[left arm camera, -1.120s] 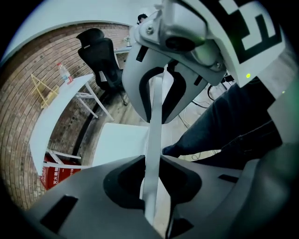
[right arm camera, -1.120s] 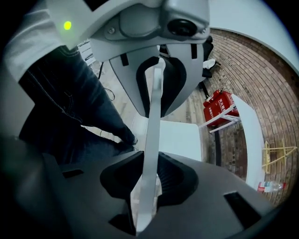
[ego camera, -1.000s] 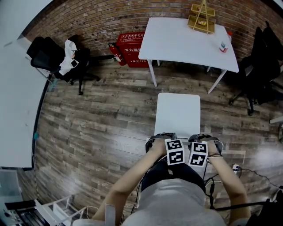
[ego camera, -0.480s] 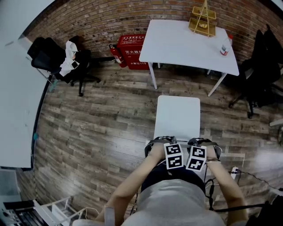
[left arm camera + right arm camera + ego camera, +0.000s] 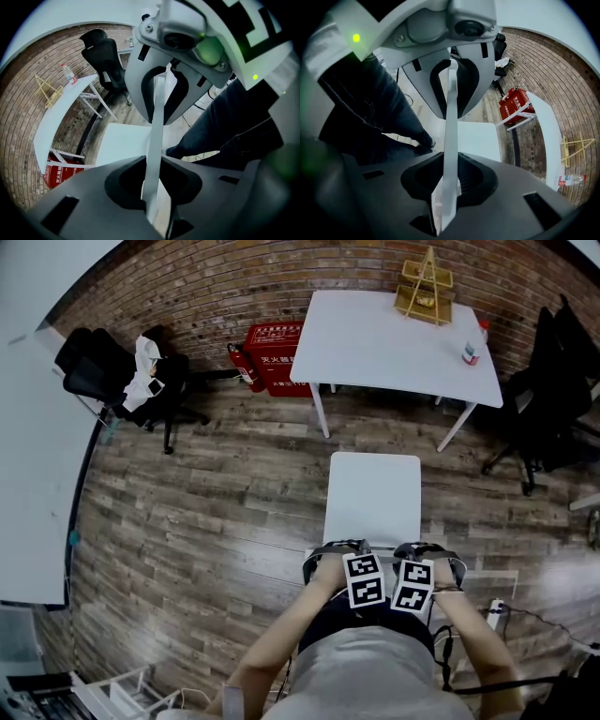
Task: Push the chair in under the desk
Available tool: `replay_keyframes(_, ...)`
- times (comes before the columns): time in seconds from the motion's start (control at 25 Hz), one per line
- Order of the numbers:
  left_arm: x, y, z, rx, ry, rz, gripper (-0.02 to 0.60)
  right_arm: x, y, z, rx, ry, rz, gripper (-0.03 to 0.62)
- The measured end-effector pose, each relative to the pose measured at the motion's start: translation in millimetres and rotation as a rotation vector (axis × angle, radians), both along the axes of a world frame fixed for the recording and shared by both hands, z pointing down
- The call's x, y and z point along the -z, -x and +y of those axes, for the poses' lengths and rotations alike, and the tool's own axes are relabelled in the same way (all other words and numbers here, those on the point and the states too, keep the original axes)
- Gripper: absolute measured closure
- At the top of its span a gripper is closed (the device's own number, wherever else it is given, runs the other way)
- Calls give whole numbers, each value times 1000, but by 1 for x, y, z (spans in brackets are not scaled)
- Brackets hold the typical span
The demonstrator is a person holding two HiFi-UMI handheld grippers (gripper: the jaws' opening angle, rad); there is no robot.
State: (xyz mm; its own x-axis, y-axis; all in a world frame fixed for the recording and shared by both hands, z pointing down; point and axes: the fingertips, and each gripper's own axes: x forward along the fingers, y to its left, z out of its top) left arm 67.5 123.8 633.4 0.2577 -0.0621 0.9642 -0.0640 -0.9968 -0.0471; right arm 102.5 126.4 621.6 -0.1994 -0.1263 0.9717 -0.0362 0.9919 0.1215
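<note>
Open floor (image 5: 384, 427) between chair (image 5: 373, 498) and desk (image 5: 375, 334) edge.

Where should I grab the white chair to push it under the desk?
The thin top edge of the backrest, from above and behind: it's a slim upright panel facing the desk; left gripper and right gripper are clamped there.

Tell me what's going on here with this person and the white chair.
A person stands behind the white chair, left gripper and right gripper both clamped on the top edge of its backrest. The chair faces the white desk with a gap of floor between them, not yet pushed in.
</note>
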Motion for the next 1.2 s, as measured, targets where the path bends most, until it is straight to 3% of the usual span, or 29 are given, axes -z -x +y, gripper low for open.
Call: replay_keyframes(1.2,3,-10,-74,75,-9,22,488,2,-12,-73,41,3,-26,510)
